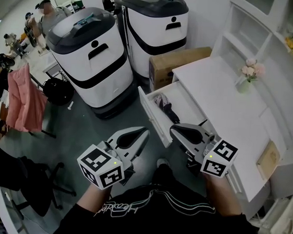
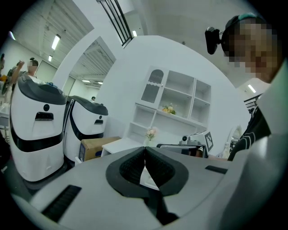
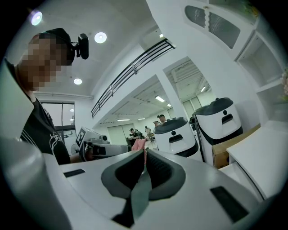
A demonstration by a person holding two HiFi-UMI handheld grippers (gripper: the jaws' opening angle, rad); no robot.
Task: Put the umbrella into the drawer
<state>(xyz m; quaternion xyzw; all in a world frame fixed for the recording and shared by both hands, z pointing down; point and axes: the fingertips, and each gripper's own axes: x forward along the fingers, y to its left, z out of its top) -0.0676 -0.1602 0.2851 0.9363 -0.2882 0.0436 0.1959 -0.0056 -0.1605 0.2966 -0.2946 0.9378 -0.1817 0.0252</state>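
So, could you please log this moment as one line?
umbrella: in drawer | drawer: open | left gripper: shut, empty | right gripper: shut, empty

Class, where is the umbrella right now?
In the head view, the umbrella lies inside the open drawer of the white desk, just beyond the right hand-held gripper.

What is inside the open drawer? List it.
A dark folded umbrella lies in the drawer, along its left wall in the head view. The right hand-held gripper covers the drawer's near end, so that part cannot be seen.
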